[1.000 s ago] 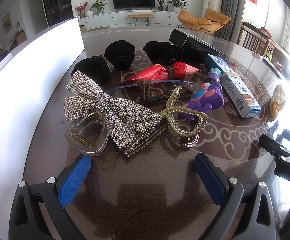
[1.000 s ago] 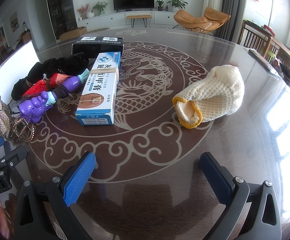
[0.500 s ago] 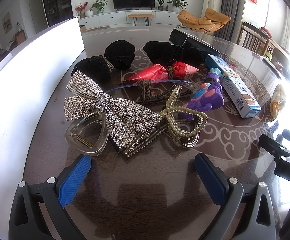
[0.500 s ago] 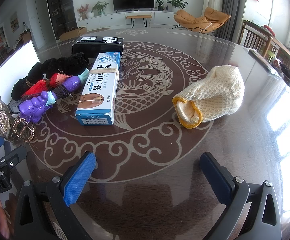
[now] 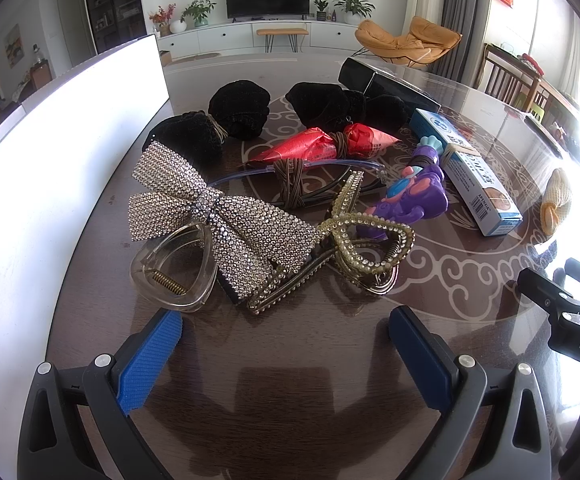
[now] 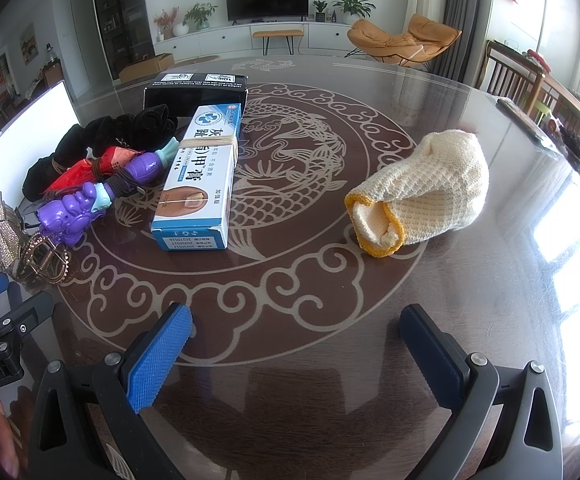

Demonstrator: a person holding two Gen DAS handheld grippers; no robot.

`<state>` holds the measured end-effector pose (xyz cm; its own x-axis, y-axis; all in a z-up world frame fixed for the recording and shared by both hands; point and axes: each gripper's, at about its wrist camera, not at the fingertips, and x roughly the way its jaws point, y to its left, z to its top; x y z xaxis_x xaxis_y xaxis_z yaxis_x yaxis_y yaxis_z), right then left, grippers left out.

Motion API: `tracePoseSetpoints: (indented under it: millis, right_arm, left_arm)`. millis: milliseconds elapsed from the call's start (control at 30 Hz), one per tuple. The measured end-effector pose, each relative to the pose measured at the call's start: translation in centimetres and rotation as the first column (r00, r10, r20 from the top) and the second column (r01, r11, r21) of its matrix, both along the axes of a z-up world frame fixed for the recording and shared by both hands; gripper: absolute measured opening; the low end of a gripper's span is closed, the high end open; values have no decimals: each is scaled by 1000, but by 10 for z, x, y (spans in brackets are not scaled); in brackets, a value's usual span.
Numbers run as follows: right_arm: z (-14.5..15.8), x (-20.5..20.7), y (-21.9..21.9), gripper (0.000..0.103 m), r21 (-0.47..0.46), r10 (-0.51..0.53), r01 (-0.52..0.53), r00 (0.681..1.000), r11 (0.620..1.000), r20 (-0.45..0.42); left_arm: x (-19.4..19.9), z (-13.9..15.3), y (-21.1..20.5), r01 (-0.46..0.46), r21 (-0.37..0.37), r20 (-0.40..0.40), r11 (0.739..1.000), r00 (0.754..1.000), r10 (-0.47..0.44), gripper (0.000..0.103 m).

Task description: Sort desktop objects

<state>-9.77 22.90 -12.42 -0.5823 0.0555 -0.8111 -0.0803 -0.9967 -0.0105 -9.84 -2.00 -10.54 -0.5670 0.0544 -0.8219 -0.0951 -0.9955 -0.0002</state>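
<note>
A rhinestone bow clip (image 5: 213, 216), a clear claw clip (image 5: 169, 276) and a gold hair claw (image 5: 362, 248) lie just ahead of my left gripper (image 5: 285, 344), which is open and holds nothing. Behind them are a red packet (image 5: 322, 144), black scrunchies (image 5: 241, 110), a purple toy (image 5: 414, 196) and a blue-white ointment box (image 5: 466, 172). In the right wrist view my right gripper (image 6: 296, 344) is open over bare table, with the ointment box (image 6: 201, 176) ahead left and a cream knitted glove (image 6: 430, 196) ahead right.
A white bin wall (image 5: 49, 168) runs along the table's left side. A black box (image 6: 195, 92) stands behind the ointment box. The dark glass-topped table (image 6: 310, 280) carries a dragon pattern. Chairs (image 6: 518, 84) stand past the far right edge.
</note>
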Motion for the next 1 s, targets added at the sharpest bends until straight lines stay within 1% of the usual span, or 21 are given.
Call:
tracePoseSetpoints:
  millis: [867, 933, 1000]
  right_arm:
    - [0, 0, 0, 103, 0, 0, 0, 1000, 1000, 0]
    - [0, 0, 0, 103, 0, 0, 0, 1000, 1000, 0]
    - [0, 0, 0, 103, 0, 0, 0, 1000, 1000, 0]
  left_arm:
    - [0, 0, -1, 11, 2, 1, 1000, 1000, -11, 103]
    - [2, 0, -2, 38, 2, 9, 999, 999, -38, 103]
    - [11, 0, -5, 93, 1, 14, 996, 996, -93, 103]
